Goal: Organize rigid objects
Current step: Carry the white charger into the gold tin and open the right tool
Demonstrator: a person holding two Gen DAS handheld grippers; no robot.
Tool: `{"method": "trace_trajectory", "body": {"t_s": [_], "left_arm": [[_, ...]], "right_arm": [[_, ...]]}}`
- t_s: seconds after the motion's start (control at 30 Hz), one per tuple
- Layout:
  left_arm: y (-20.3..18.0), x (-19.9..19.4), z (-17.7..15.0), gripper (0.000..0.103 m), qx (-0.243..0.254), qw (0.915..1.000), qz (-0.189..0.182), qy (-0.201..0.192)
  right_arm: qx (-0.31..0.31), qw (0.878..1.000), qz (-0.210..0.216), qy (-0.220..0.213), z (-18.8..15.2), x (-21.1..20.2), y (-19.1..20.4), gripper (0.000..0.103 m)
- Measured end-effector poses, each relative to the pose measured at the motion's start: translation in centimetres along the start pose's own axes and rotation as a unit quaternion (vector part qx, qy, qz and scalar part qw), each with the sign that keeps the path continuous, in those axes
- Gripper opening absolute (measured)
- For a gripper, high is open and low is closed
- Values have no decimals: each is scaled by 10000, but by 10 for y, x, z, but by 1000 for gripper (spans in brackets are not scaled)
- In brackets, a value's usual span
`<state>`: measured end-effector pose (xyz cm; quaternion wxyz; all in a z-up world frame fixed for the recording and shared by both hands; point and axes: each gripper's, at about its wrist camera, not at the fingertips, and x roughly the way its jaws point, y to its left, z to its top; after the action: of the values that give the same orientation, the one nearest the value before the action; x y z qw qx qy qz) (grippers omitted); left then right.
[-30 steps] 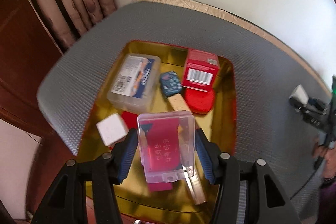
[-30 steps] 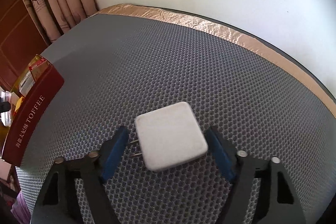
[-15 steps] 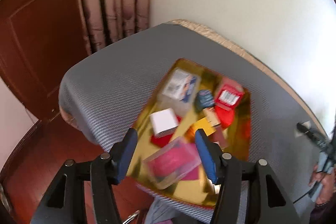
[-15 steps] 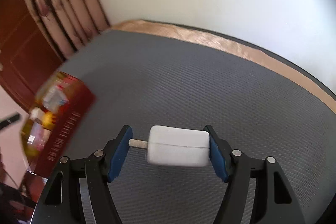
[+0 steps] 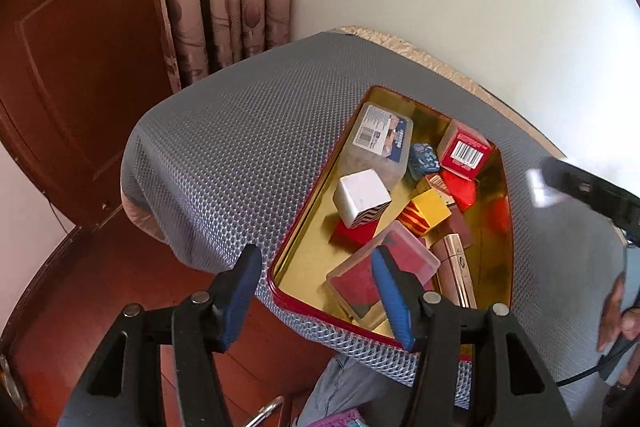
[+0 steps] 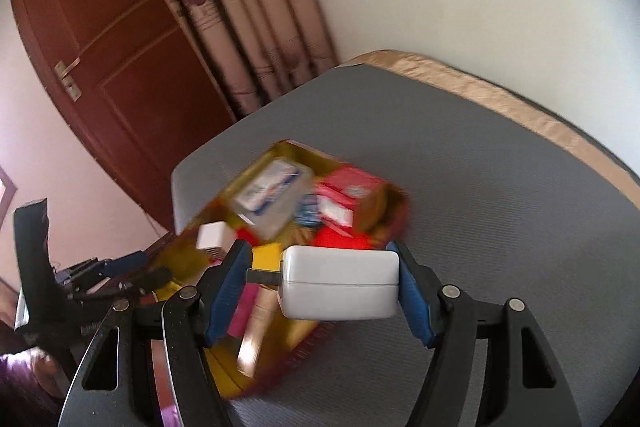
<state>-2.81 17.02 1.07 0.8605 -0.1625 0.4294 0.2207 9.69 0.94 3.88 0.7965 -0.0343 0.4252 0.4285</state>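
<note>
A gold tin with a red rim (image 5: 304, 227) sits on the grey mesh surface (image 5: 240, 131) and holds several small boxes. A clear plastic case with a red card (image 5: 360, 277) lies at the tin's near end. My left gripper (image 5: 316, 301) is open and empty, raised above the tin's near left corner. My right gripper (image 6: 324, 285) is shut on a white plug charger (image 6: 340, 283), prongs pointing left, and holds it above the tin (image 6: 248, 371). The right gripper also shows at the right of the left wrist view (image 5: 576, 187).
In the tin lie a clear box with a label (image 5: 380, 143), a red barcode box (image 5: 464, 151), a white cube (image 5: 362, 197), a yellow cube (image 5: 428, 211) and a gold tube (image 5: 456, 267). A brown door (image 6: 120, 67) and curtain (image 6: 240, 7) stand behind.
My left gripper let go of the clear case in the tin and pulled back up and left. My right gripper lifted the charger off the mesh, turned it and carried it left over the tin.
</note>
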Motion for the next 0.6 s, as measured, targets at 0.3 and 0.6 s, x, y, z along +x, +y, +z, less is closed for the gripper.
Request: {"method": "trace_trajectory", "body": {"t_s": [0.3,0.6], "left_arm": [[0,-6,3,59,132,9998,-86,-155],[14,-2,8,59,-162,9994,-309,-38]], "right_arm": [[-36,9996,-119,271,3,57,28,66],[-4,9989,-300,352,1,78,35,66]]}}
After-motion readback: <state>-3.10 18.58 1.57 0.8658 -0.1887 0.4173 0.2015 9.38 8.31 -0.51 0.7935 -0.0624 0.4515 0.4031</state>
